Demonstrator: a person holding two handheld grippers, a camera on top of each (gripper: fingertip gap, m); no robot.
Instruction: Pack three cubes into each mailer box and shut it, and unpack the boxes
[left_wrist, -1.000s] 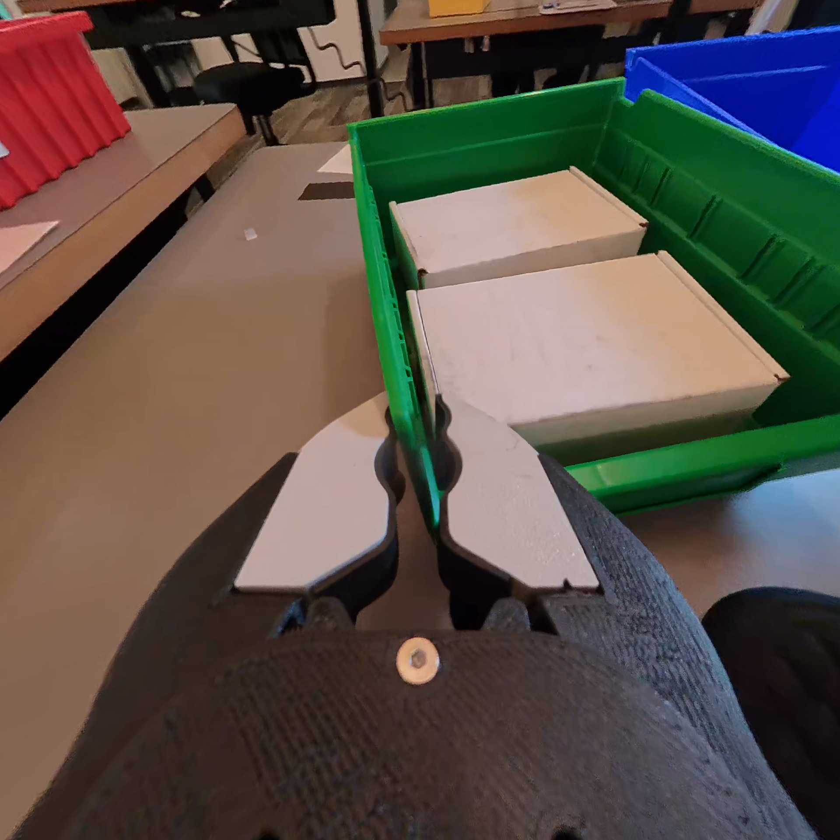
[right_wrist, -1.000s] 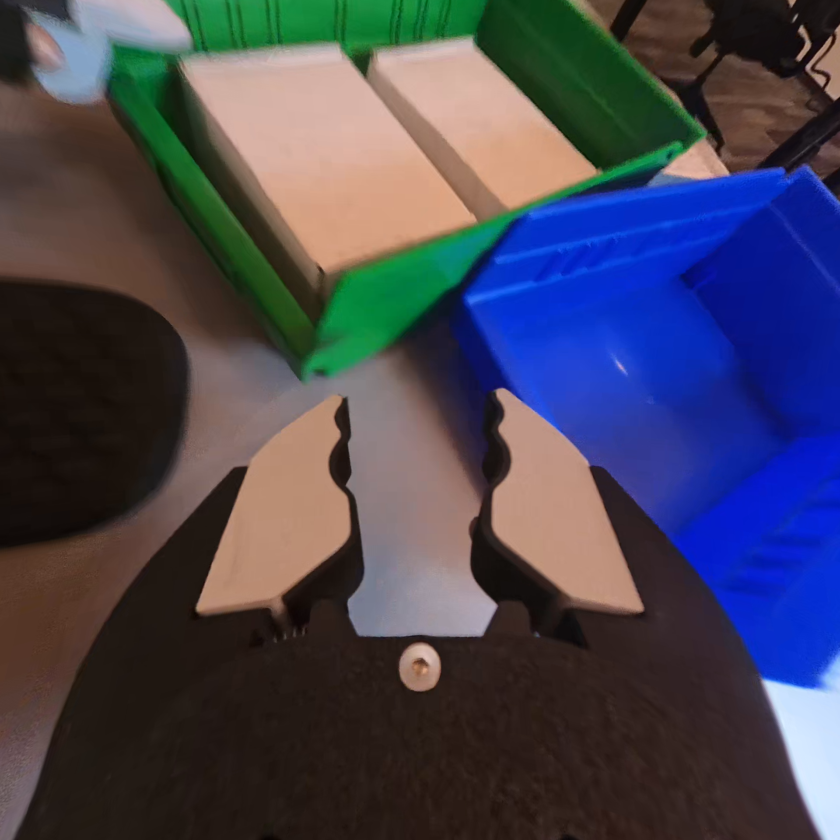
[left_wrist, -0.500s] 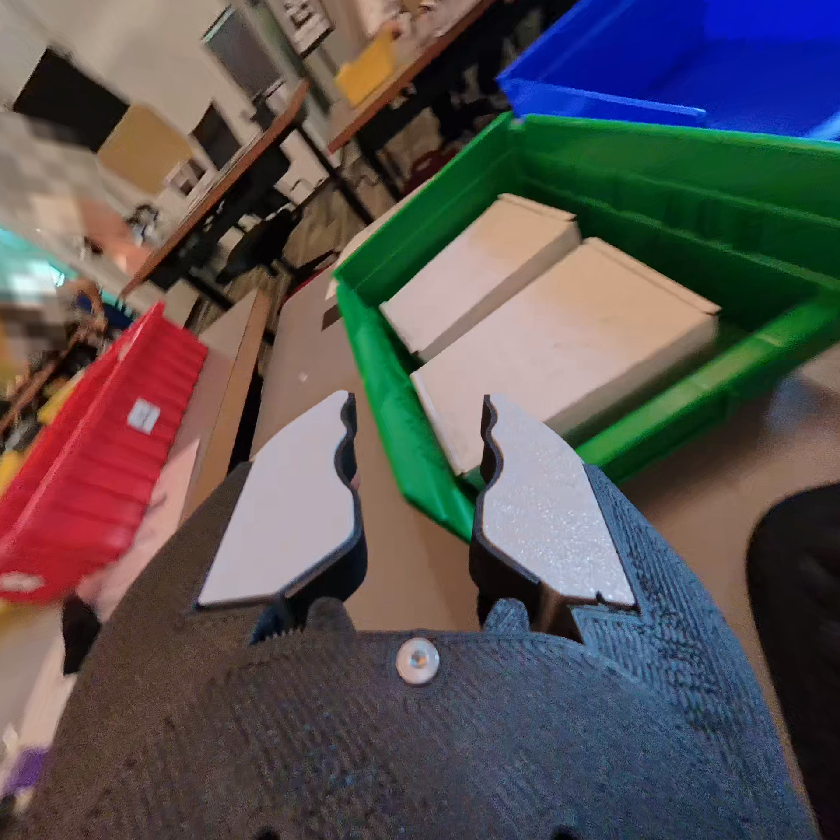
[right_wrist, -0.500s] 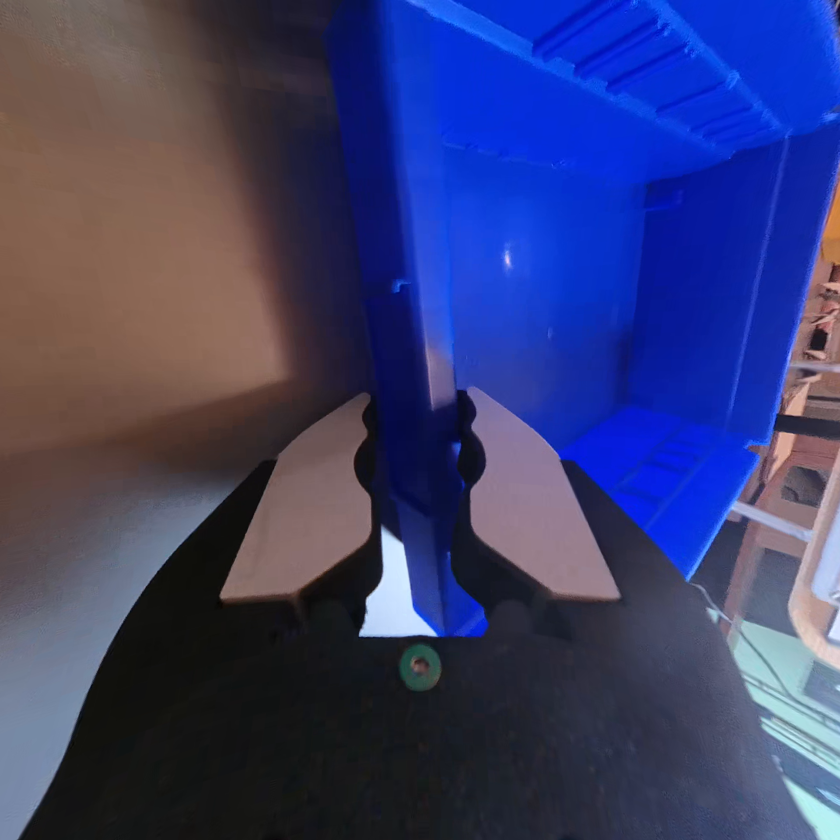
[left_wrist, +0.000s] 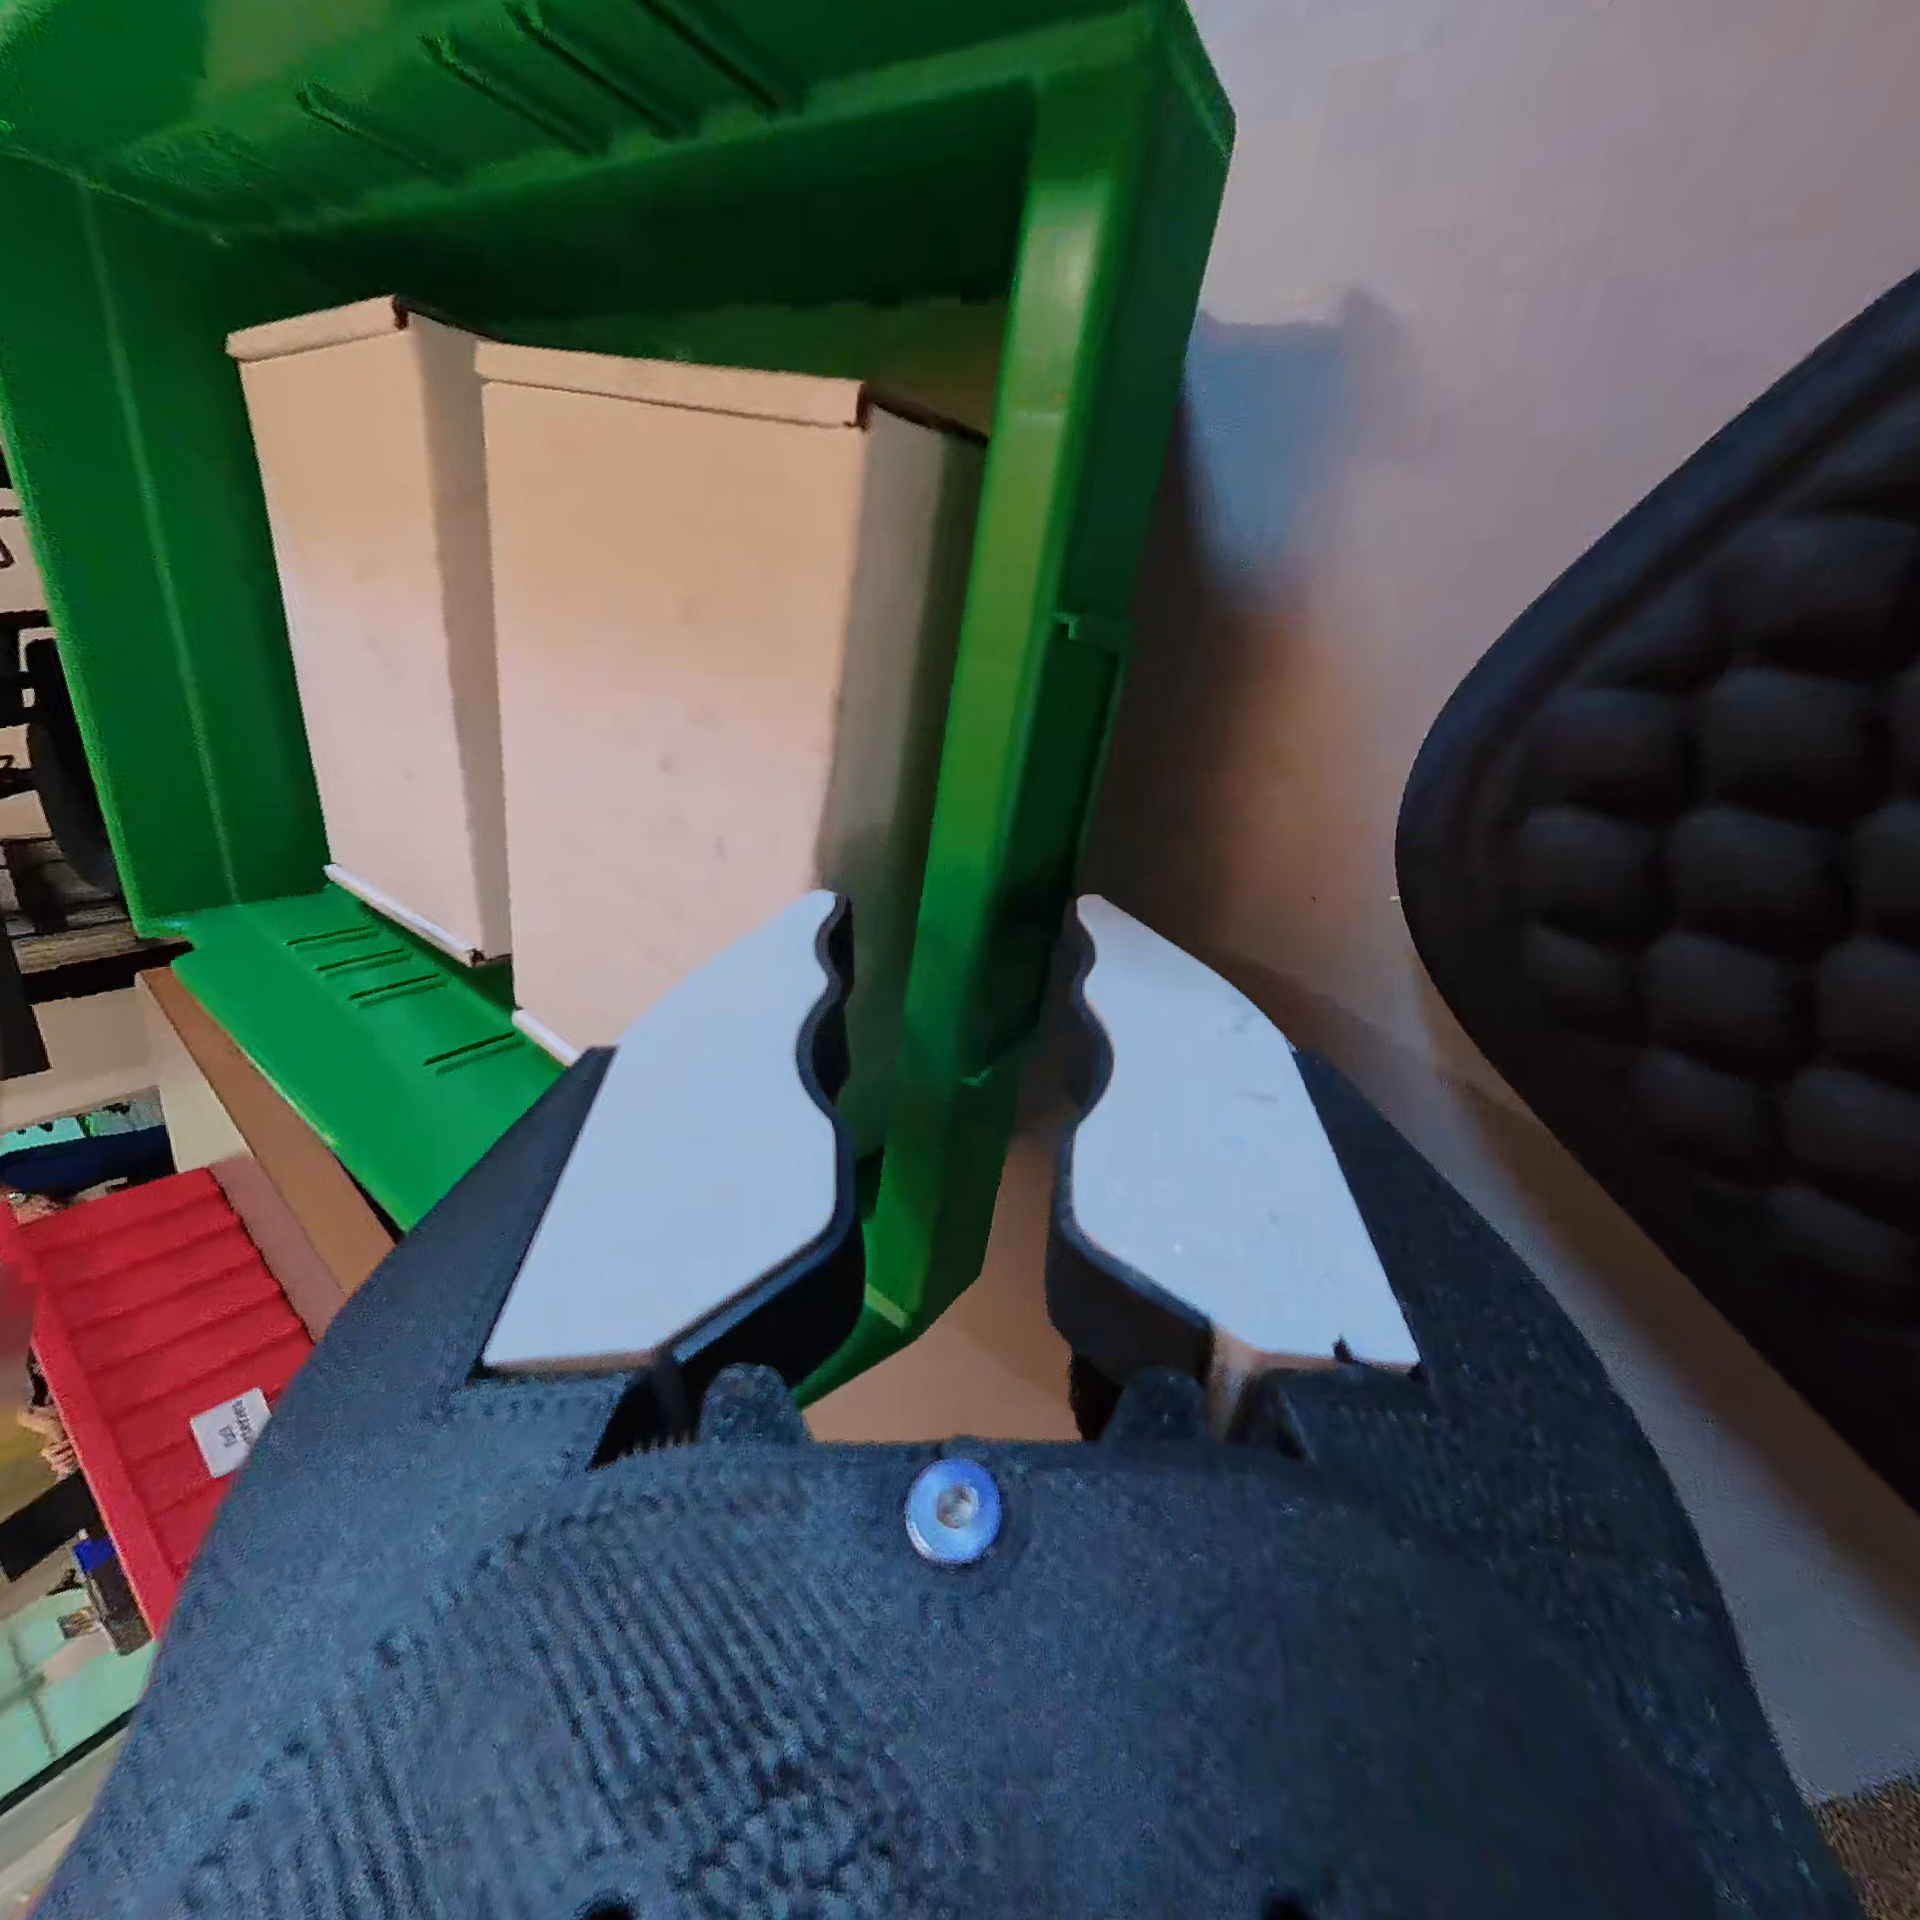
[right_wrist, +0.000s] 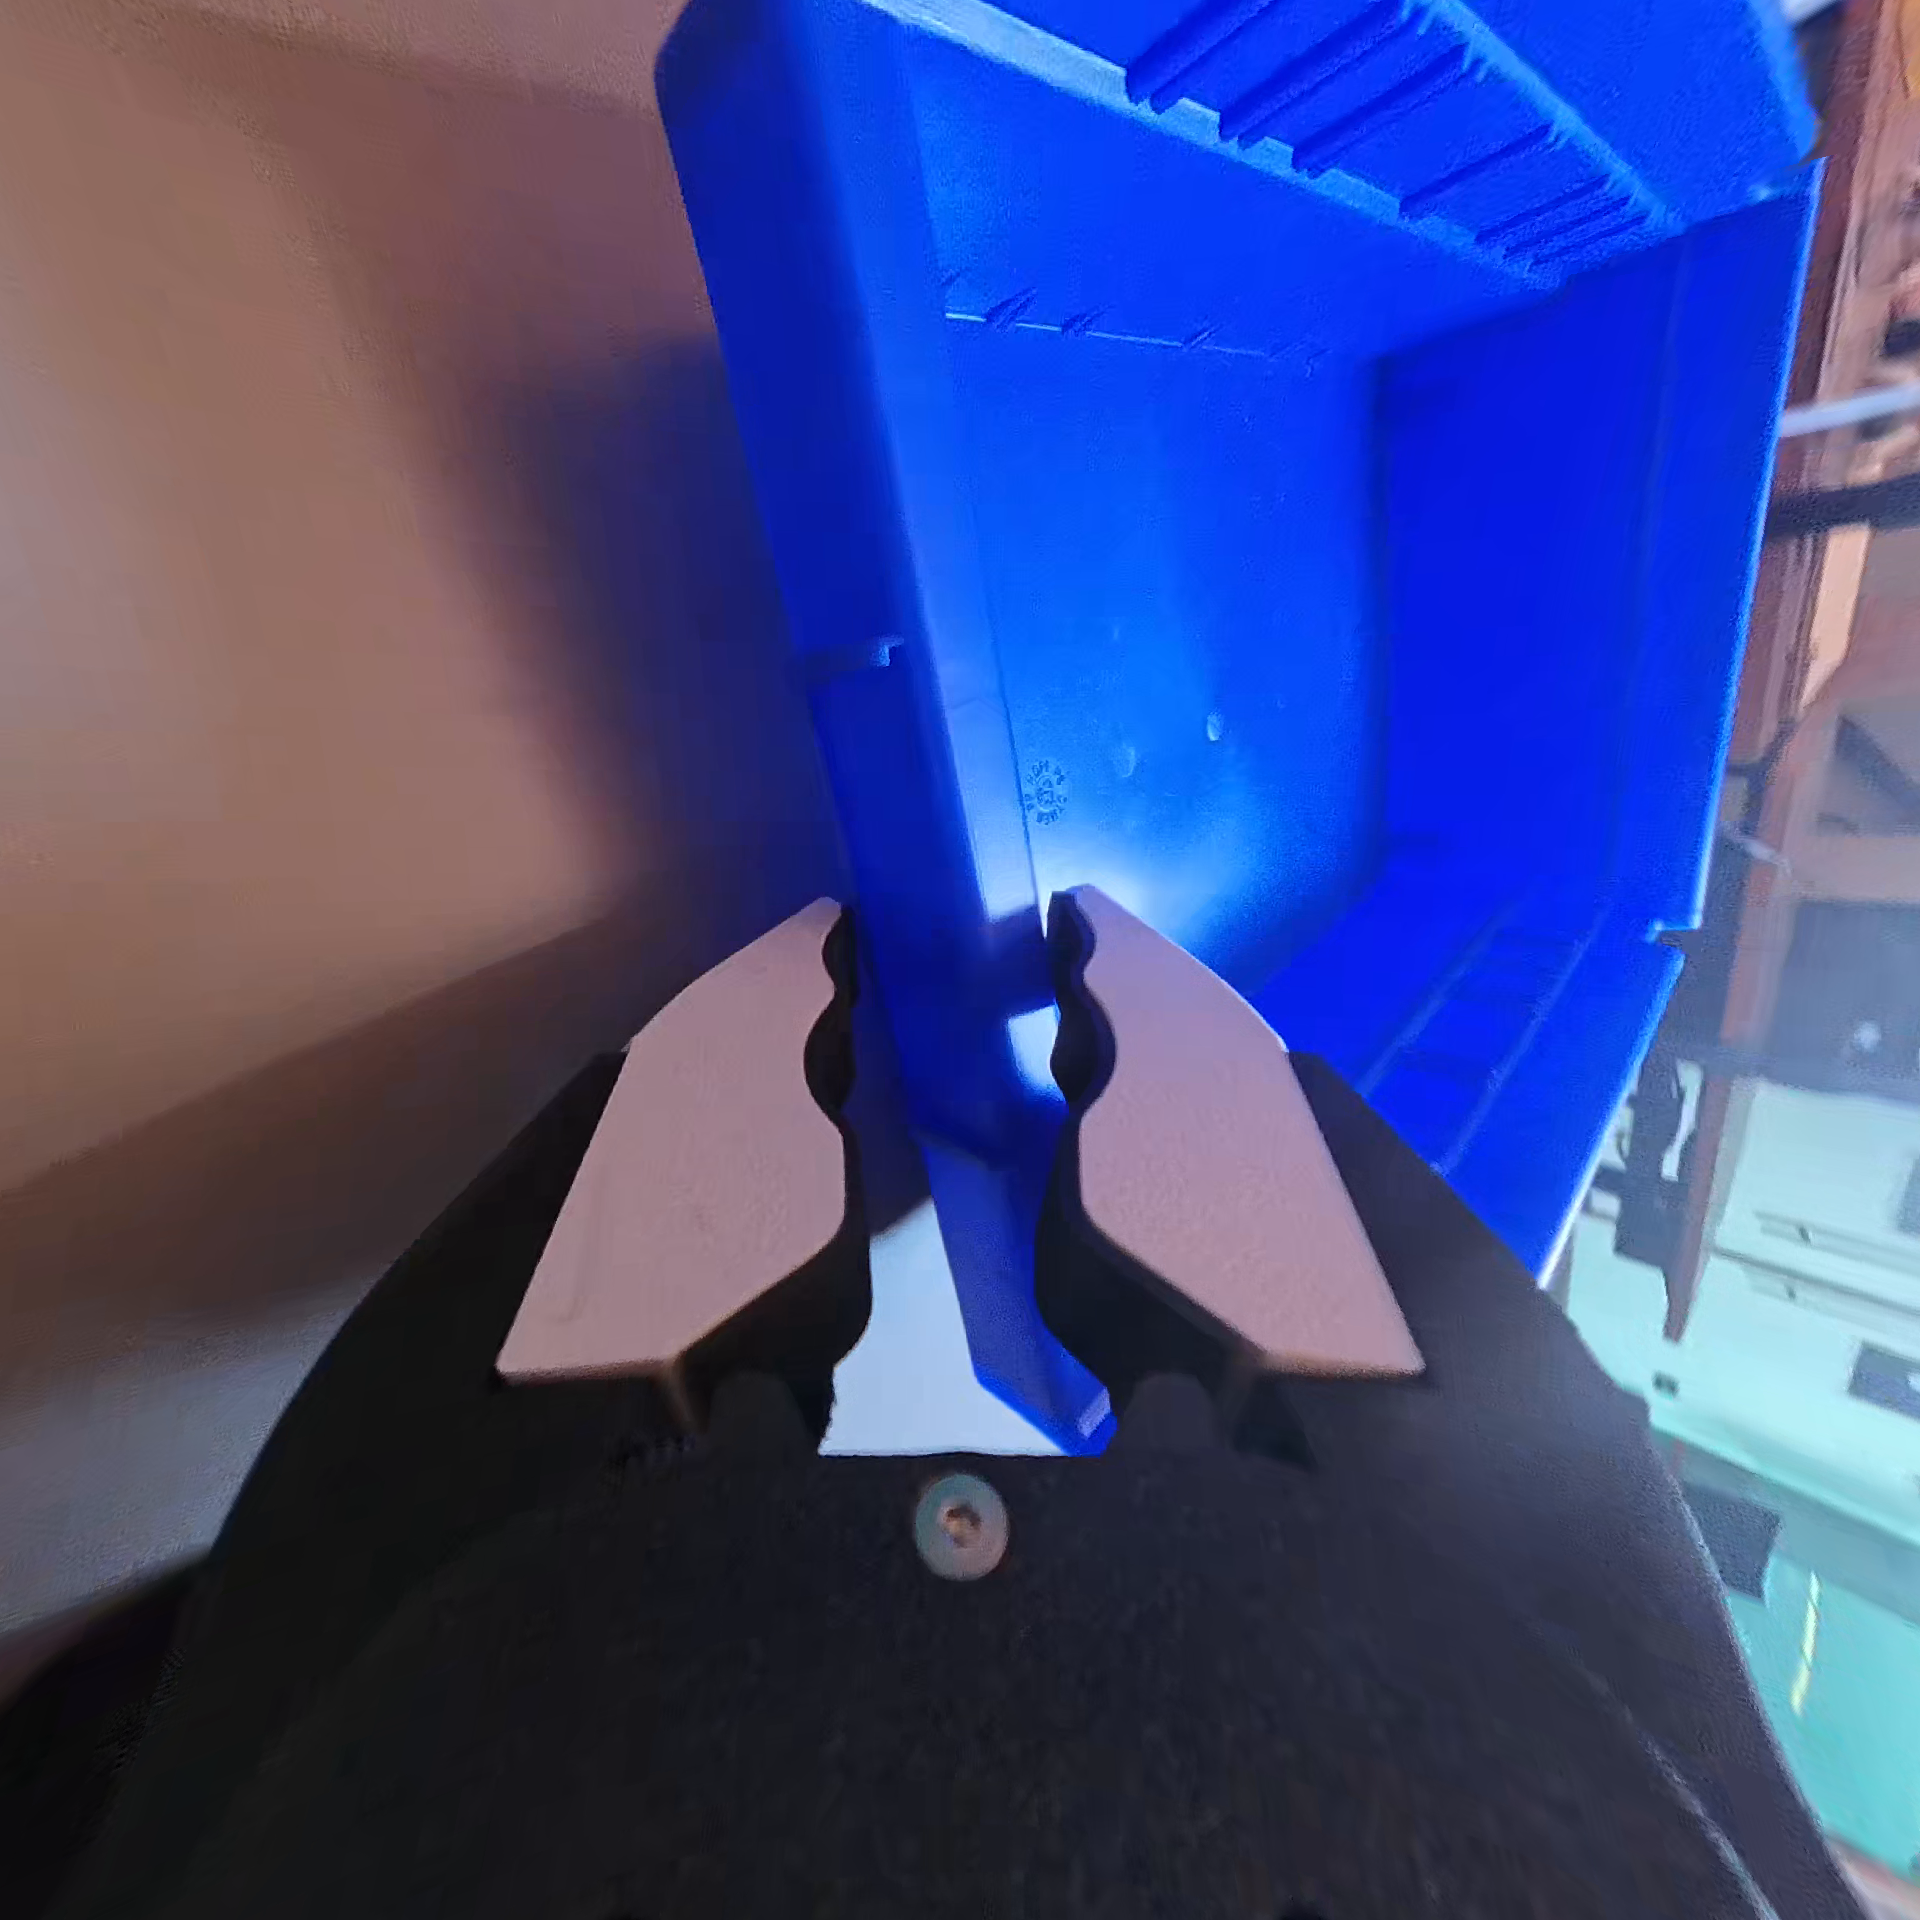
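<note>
The green bin (left_wrist: 1091, 312) holds two closed white mailer boxes side by side, the nearer mailer box (left_wrist: 665, 675) and the farther mailer box (left_wrist: 353, 582). My left gripper (left_wrist: 956, 914) is shut on the green bin's near wall, one finger inside and one outside. The view is rolled sideways. In the right wrist view my right gripper (right_wrist: 945, 914) is shut on the side wall of the blue bin (right_wrist: 1195, 520), whose inside shows no contents. No cubes are in view.
A black padded cushion (left_wrist: 1714, 935) lies on the tan table (left_wrist: 1507, 312) right of the green bin. A red bin (left_wrist: 135, 1351) sits on another table to the left. Desks and shelving stand beyond the blue bin. The tips of one gripper are about 40 cm away from the tips of the other.
My left gripper let go of the green bin's side wall, opened, rolled over and closed on its near wall. My right gripper swung to the blue bin and closed on its wall.
</note>
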